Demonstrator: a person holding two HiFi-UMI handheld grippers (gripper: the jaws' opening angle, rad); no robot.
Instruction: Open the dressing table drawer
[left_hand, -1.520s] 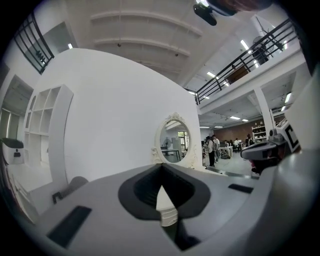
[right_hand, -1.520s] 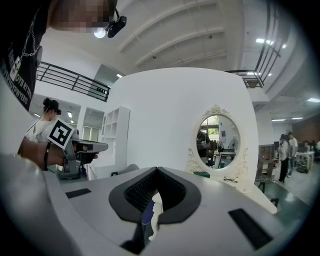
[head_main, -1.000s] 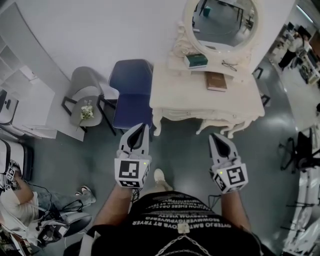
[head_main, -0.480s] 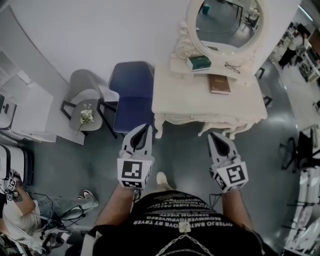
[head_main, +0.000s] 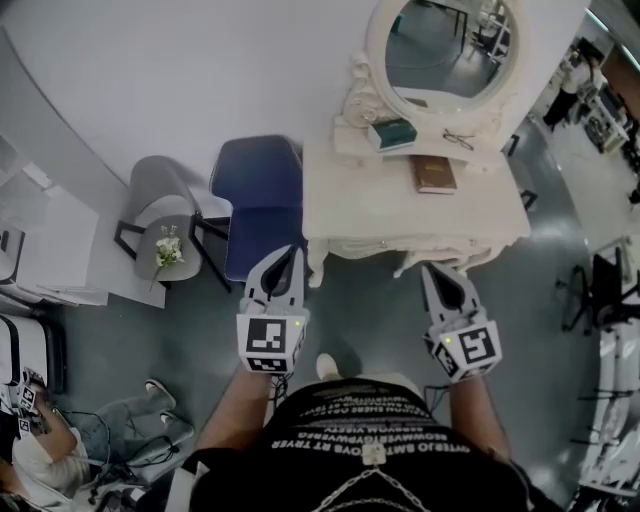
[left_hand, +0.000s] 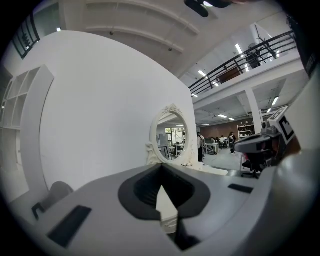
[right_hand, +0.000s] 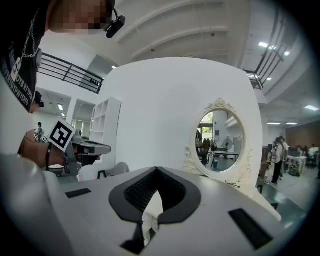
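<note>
1. Left gripper (head_main: 283, 255): jaws together, nothing between them; tips near the left front corner of the dressing table (head_main: 400, 215), not touching it
2. Right gripper (head_main: 441, 272): jaws together, empty; tips near the table's front edge, further right
3. Drawer (head_main: 385, 247): in the table's front apron between both grippers; no gap shows
4. Table top: brown book (head_main: 433, 173) and oval mirror (head_main: 445, 45); blue chair (head_main: 258, 195) just beside the table's left end

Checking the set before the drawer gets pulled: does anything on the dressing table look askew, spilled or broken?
Nothing stands out. The dressing table stands upright, its mirror whole; the brown book lies flat on top, the green box and glasses sit on its raised shelf.
</note>
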